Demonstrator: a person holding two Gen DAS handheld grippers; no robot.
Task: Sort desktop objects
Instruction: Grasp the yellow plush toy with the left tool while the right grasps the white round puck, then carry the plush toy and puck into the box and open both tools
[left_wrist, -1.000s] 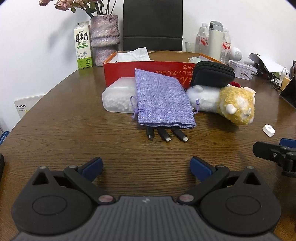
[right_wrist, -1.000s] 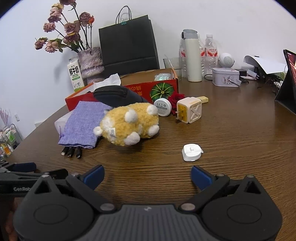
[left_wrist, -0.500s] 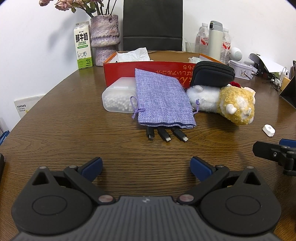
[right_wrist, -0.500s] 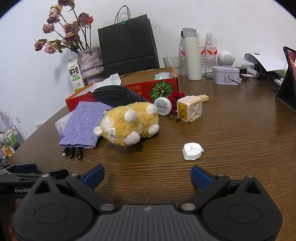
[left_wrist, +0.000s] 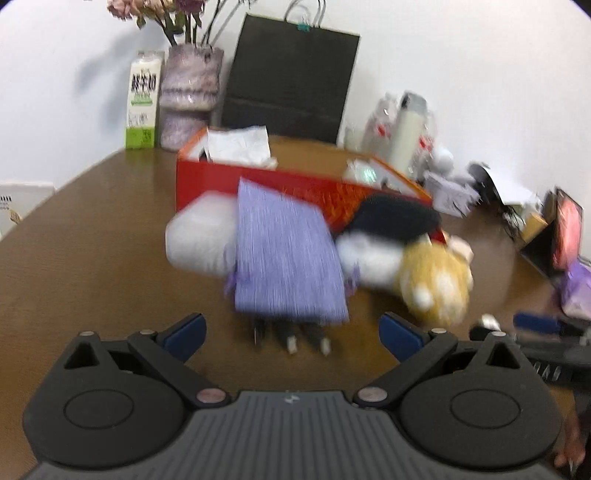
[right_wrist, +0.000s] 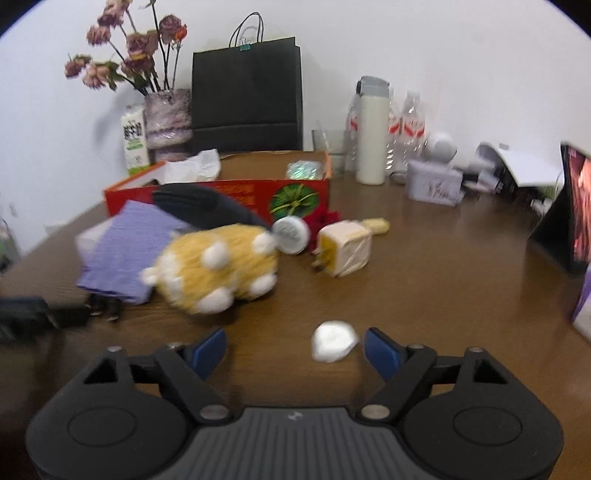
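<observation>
Two grippers hang low over the brown counter (right_wrist: 443, 266), and the red box (right_wrist: 229, 192) makes a handy landmark. Against its near wall lie one purple cloth pouch (left_wrist: 284, 258), one black zip case (left_wrist: 395, 218) and one yellow-and-white plush toy (right_wrist: 218, 266), the toy just in front of the case. Under the pouch's far-left side sits one pale translucent container (left_wrist: 199, 240), and from under its near edge three black cable plugs (left_wrist: 291, 338) stick out. Off the box's right corner I count one round white disc (right_wrist: 291, 234), one cream plug adapter (right_wrist: 343, 247) and, nearest me, one small white cap (right_wrist: 334, 339). The right gripper (right_wrist: 295, 350) has its jaws closing, with the white cap lying between them toward the right-hand finger; the pads do not yet press it. The left gripper (left_wrist: 291, 334) holds its jaws wide apart with nothing in them, just short of the cable plugs. Behind the box stand one milk carton (right_wrist: 135, 142), one vase of dried flowers (right_wrist: 168, 118), one black paper bag (right_wrist: 245, 92) and one white flask (right_wrist: 371, 136) with at least two clear bottles (right_wrist: 412, 125) beside it.
</observation>
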